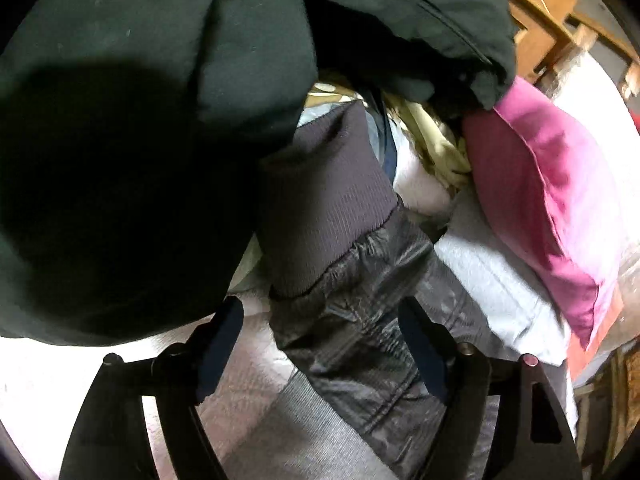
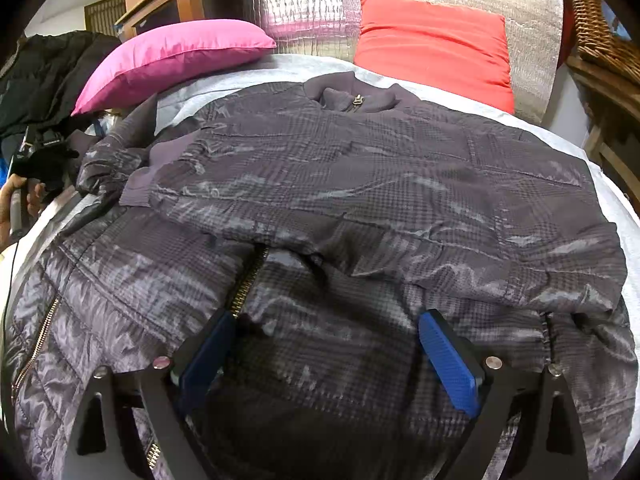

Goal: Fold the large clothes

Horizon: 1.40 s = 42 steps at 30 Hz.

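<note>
The left gripper (image 1: 320,344) stands wide, nothing pinched — the jacket's left sleeve (image 1: 360,320) lies between its pads, cuff (image 1: 320,208) pointing away. The right gripper (image 2: 324,344), spread and empty, hovers over the jacket (image 2: 360,184) spread mid-bed.

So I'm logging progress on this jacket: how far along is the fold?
Done: one sleeve lies folded across the zipped jacket. In hand: the left hand-held gripper straddles the other sleeve, open; the right hand-held gripper is open over the hem. Left: that sleeve and the body folds.
</note>
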{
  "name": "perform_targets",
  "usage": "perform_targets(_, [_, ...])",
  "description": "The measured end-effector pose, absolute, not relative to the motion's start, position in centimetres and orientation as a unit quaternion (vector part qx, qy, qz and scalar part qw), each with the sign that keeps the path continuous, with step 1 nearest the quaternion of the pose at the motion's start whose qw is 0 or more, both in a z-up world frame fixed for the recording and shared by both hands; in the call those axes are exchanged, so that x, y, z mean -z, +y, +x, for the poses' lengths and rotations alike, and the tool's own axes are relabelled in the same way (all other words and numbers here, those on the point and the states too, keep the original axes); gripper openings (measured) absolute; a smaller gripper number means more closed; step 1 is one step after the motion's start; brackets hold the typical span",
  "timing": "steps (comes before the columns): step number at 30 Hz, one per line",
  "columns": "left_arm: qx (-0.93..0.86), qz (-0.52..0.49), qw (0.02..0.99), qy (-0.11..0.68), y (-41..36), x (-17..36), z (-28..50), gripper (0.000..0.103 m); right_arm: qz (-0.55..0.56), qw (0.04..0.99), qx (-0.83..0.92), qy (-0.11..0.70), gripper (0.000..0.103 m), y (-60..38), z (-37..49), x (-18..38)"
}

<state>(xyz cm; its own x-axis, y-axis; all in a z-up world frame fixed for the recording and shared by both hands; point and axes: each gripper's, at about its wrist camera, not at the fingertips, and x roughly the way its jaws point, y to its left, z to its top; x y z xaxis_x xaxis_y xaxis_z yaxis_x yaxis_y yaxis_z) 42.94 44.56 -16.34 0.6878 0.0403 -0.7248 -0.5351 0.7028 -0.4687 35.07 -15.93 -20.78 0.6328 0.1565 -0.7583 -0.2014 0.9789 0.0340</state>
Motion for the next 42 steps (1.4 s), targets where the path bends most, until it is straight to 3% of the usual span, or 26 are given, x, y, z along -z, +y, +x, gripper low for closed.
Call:
perform_targets(2, [-0.168,-0.357,0.848,0.354,45.0,16.7,43.0,0.062,-0.026,0.903,-0.099,0.416,0.096,-15.9,35.0,20.8])
perform_targets(3, [-0.166,-0.354,0.845,0.364,45.1,16.9,43.2,0.028,-0.025,0.904,-0.100,0.416,0.096,-15.9,35.0,20.8])
perform_targets(4, [-0.168,-0.349,0.840,0.379,45.2,17.1,43.6,0.016,-0.024,0.903,-0.101,0.416,0.096,-15.9,35.1,20.8])
perform_targets(8, [-0.157,-0.319,0.857,0.373,44.4,16.0,43.3,0.012,-0.022,0.904,-0.101,0.416,0.096,-15.9,35.0,20.9])
perform_targets(14, [-0.095,-0.219,0.917,0.320,37.4,8.9,40.8,0.012,-0.022,0.903,-0.101,0.417,0.096,-15.8,35.0,20.9])
perform_targets(19, [-0.023,-0.098,0.961,0.257,26.8,3.4,36.1,0.011,-0.022,0.903,-0.101,0.417,0.096,-15.8,35.0,20.9])
perform_targets(25, [0.102,0.043,0.954,0.279,11.6,5.5,34.6,0.011,-0.021,0.903,-0.101,0.418,0.096,-15.8,35.1,20.9])
perform_targets(29, [0.144,0.051,0.924,0.351,6.7,9.0,35.8,0.016,-0.019,0.903,-0.101,0.418,0.096,-15.9,35.1,20.9])
perform_targets(30, [0.141,0.044,0.916,0.372,6.3,9.7,36.4,0.028,-0.019,0.902,-0.102,0.418,0.096,-15.9,35.1,20.9])
perform_targets(31, [0.133,0.036,0.905,0.402,6.2,10.3,36.9,0.055,-0.018,0.902,-0.102,0.418,0.096,-15.9,35.1,20.9])
perform_targets(32, [0.132,0.029,0.901,0.413,6.2,10.3,36.6,0.064,-0.018,0.902,-0.102,0.419,0.096,-15.9,35.1,20.9])
perform_targets(39, [0.112,-0.070,0.934,0.333,13.5,6.3,29.9,0.084,-0.005,0.898,-0.112,0.425,0.098,-16.4,35.3,20.8])
perform_targets(42, [0.066,-0.118,0.943,0.303,17.9,6.8,27.3,0.086,0.043,0.892,-0.120,0.434,0.097,-17.1,35.2,19.4])
